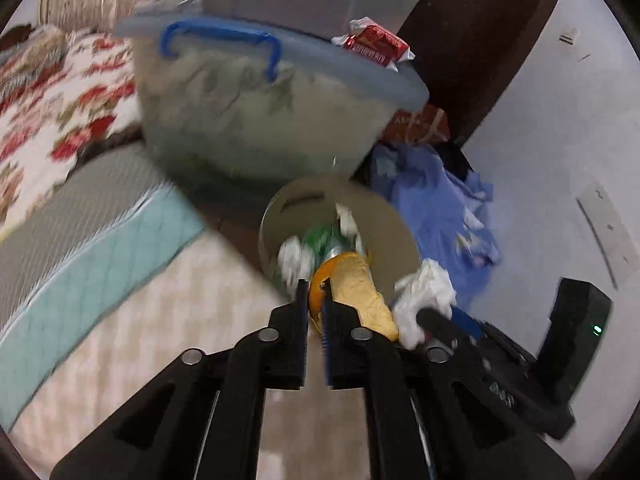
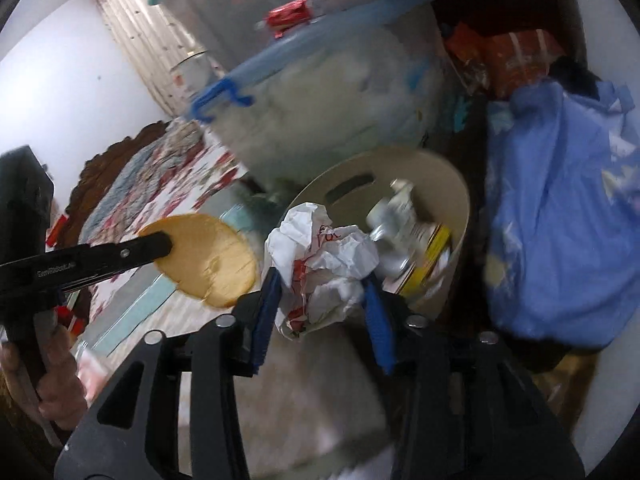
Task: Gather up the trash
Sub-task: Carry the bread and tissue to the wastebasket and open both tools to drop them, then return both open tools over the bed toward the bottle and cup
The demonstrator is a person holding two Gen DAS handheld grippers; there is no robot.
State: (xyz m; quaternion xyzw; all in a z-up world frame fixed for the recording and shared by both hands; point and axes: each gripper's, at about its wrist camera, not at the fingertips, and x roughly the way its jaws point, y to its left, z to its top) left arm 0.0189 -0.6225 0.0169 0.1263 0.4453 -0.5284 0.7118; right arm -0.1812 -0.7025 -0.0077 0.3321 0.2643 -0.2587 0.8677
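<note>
Black fingers of the left gripper (image 1: 316,292) sit closest to the lens, clamped on the edge of a flat yellow peel (image 1: 362,292) that reaches forward and to the right over the rim of a beige bin (image 1: 396,232); seen from the right wrist, the same gripper (image 2: 162,242) comes in from the left side with the peel (image 2: 208,260) showing as a round pale disc held beside the bin (image 2: 460,200), not yet inside it. Blue-padded fingers of the right gripper (image 2: 320,280) are closed around a crumpled white paper wrapper (image 2: 324,264) with red print, held just at the near rim of the bin; from the left wrist this wrapper (image 1: 426,286) shows just to the right of the peel. Inside the bin lie a green can (image 1: 324,240) and bits of white paper, blurred. Behind the bin stands a clear storage box (image 1: 260,120) with a blue handle, a red packet (image 1: 376,42) resting on its lid. Crumpled blue cloth (image 1: 436,208) lies to the right of the bin, and a flowered blanket (image 1: 60,108) covers the bed at left
</note>
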